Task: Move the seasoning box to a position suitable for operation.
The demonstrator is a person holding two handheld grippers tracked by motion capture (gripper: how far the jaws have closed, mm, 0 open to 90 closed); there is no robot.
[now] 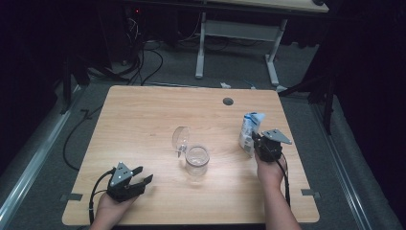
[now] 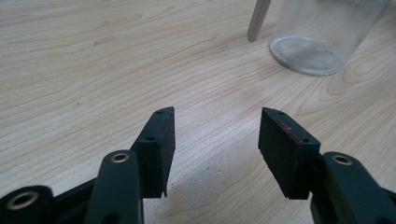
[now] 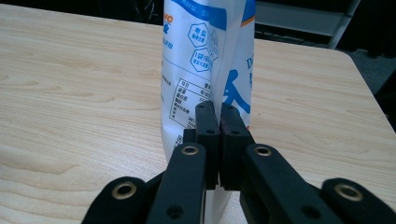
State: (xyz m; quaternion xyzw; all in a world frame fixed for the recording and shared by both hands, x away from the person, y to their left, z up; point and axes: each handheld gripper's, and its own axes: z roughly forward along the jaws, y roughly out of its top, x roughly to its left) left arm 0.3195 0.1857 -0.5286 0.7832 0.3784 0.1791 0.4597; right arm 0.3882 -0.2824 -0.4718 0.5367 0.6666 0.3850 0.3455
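A white and blue printed pouch stands upright at the table's right side, and my right gripper is shut on its side fold. In the right gripper view the pouch rises between the closed jaws of that gripper. A clear glass jar sits at the table's middle with a hinged lid tipped up at its left. My left gripper rests open near the front left. The left gripper view has the jar ahead and to the right of the spread jaws of the left gripper.
The wooden table has a round cable hole at its back right. Beyond the far edge stand a white desk frame and loose cables on the floor.
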